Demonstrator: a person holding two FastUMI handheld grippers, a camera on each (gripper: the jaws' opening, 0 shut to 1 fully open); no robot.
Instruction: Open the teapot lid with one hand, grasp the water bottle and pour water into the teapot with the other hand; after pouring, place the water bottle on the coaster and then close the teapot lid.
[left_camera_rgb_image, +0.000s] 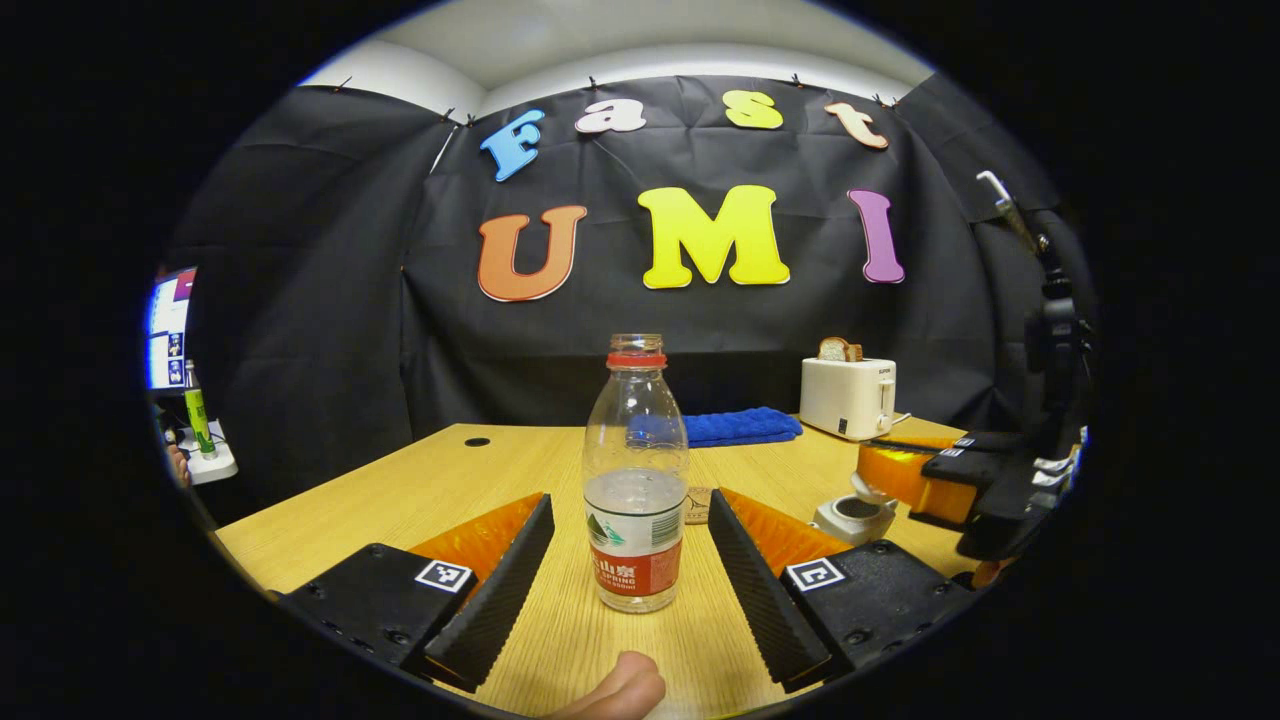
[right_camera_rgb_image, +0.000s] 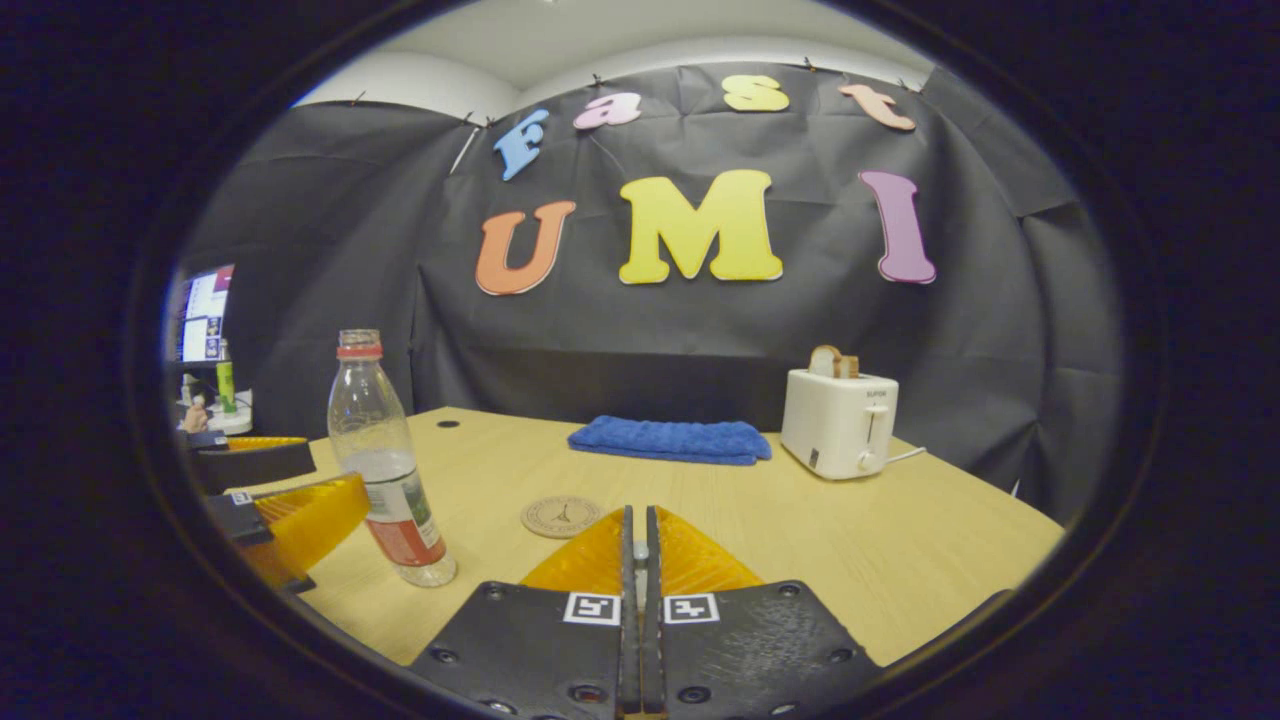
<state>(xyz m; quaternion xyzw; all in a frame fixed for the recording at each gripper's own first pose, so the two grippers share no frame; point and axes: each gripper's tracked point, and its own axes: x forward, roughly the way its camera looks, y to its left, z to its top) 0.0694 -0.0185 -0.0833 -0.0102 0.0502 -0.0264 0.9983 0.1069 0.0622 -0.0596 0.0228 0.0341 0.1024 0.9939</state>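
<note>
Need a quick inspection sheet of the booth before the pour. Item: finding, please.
Surface: wooden table, dry, no spills seen.
Job's things: water bottle upright, part full, no cap; teapot open; teapot lid lifted above it; coaster bare.
Clutter: blue towel and toaster with bread, both at the back.
Grippers: left gripper open, fingers either side of the bottle, not touching; right gripper shut, apparently on the lid.
Cables: toaster cord off the far edge.
Surroundings: black cloth wall; monitor at left.
</note>
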